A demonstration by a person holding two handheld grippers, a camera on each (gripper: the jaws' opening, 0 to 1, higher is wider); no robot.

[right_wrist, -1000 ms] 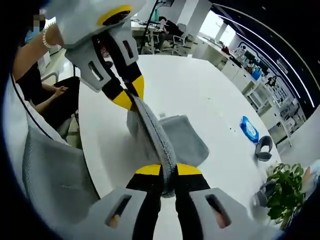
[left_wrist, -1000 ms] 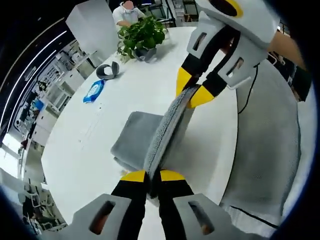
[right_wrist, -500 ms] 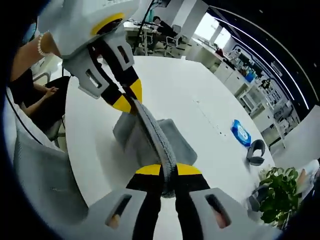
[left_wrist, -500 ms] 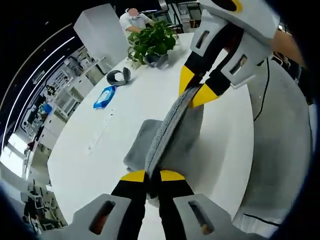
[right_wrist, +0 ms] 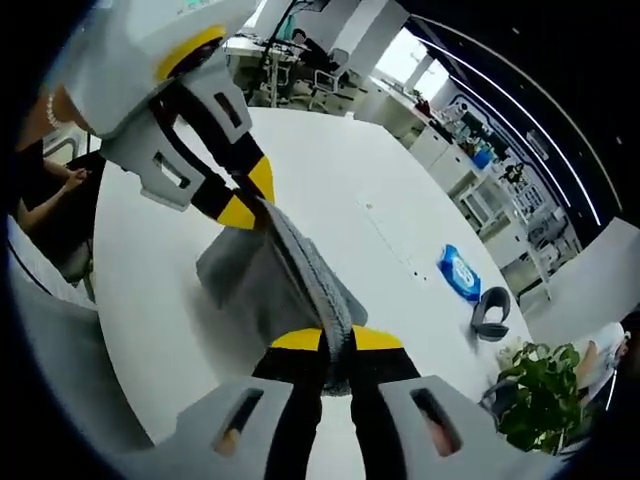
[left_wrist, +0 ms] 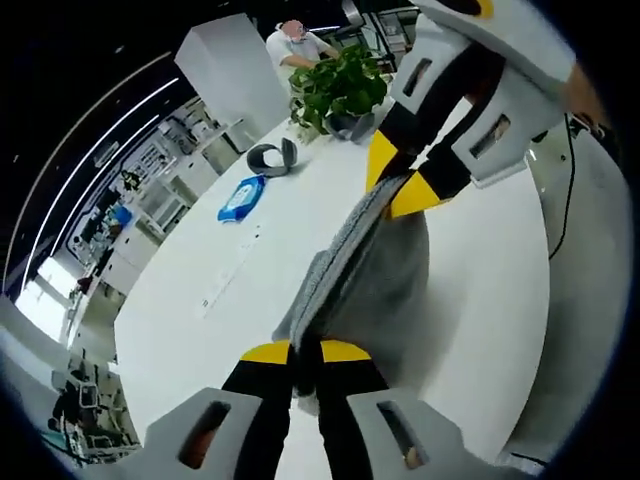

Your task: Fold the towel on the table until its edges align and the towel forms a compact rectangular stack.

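Grey towel (left_wrist: 365,270) stretched taut between two grippers above a white table (left_wrist: 200,330); its upper edge runs as a narrow ridge from one pair of jaws to the other, and the rest hangs down in a fold whose lower part hides the table beneath it, so that whether the hem touches the surface cannot be told. In the left gripper view, the left gripper (left_wrist: 305,352) is clamped on the near end of the edge, and the right gripper (left_wrist: 398,185) enters from the upper right, clamped on the far end; the hand behind it is cut off at the frame. In the right gripper view, the right gripper (right_wrist: 337,339) grips the near end of the towel (right_wrist: 270,275), and the left gripper (right_wrist: 247,197) pinches the far end. Farther along the table lie a blue packet (left_wrist: 240,198), a grey roll of tape (left_wrist: 272,158) and a potted plant (left_wrist: 340,92); a person stands behind the plant. A seated person's arm shows past the table (right_wrist: 400,190) edge. The room is an open office with desks and ceiling light strips.
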